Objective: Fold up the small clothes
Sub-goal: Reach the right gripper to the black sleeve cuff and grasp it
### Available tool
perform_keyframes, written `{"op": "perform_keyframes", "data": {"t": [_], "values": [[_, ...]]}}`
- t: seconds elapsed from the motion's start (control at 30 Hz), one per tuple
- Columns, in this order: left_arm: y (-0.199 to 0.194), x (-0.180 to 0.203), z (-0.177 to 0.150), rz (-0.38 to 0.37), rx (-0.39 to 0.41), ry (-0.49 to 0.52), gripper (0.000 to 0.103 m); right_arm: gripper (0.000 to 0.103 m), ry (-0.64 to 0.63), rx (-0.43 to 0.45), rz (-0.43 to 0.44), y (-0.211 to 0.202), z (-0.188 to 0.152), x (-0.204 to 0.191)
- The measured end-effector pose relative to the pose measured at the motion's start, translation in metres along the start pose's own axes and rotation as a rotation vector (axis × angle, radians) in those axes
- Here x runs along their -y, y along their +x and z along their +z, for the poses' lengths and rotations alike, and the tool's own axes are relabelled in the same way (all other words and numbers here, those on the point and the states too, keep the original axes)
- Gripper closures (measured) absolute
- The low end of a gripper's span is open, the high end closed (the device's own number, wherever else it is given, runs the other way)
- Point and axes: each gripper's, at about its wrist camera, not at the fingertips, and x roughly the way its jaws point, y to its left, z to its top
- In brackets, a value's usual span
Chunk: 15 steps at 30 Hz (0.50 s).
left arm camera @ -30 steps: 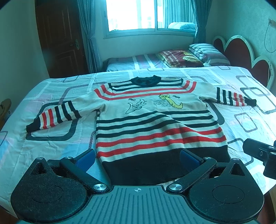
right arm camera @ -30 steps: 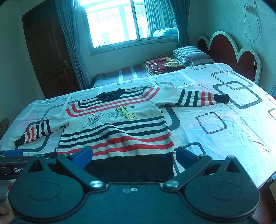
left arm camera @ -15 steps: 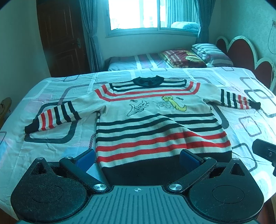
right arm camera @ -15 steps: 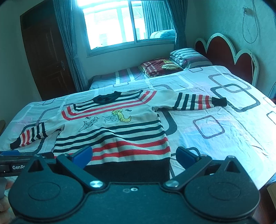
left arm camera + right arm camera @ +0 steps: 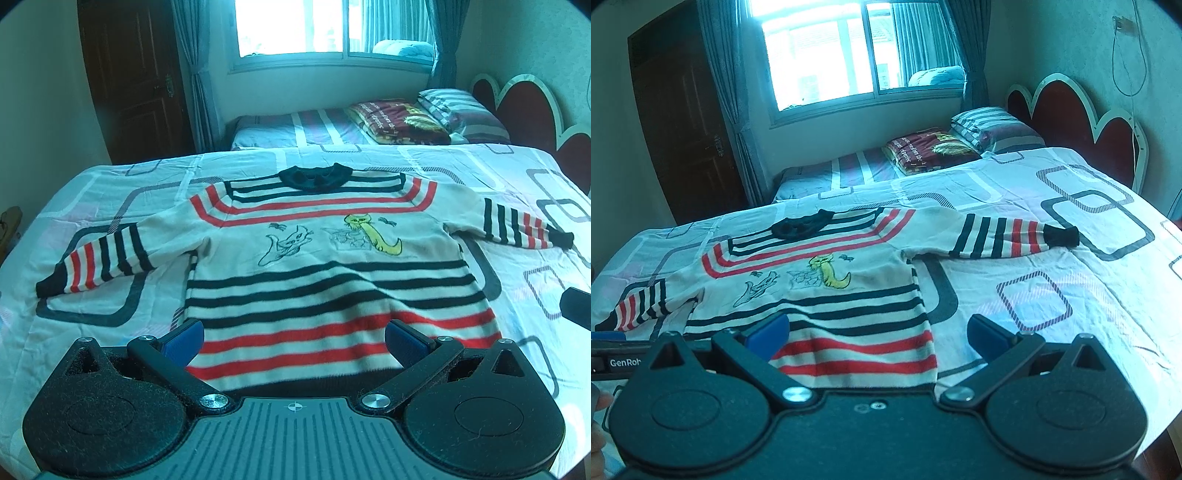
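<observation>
A striped sweater (image 5: 325, 258) lies flat on the bed (image 5: 110, 192), hem at its near edge. Left tongs (image 5: 293, 338) and right tongs (image 5: 877, 332) hover wide apart above the hem, gripping nothing.
</observation>
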Motion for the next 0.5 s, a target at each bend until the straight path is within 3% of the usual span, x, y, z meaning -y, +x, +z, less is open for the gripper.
{"op": "perform_keyframes", "data": {"t": [0.1, 0.3, 0.4, 0.5], "values": [[0.013, 0.007, 0.01, 0.003, -0.005, -0.002, 0.0, 0.006, 0.0, 0.01, -0.001, 0.012, 0.008, 0.008], [0.042, 0.026, 0.03, 0.009, -0.018, 0.002, 0.0, 0.026, 0.008, -0.015, -0.007, 0.045, 0.023, 0.031], [0.06, 0.039, 0.04, 0.011, -0.025, 0.005, 0.0, 0.027, 0.026, -0.033, -0.024, 0.064, 0.028, 0.046], [0.078, 0.053, 0.049, 0.009, -0.032, 0.014, 0.0, 0.036, 0.064, -0.05, -0.041, 0.086, 0.031, 0.069]]}}
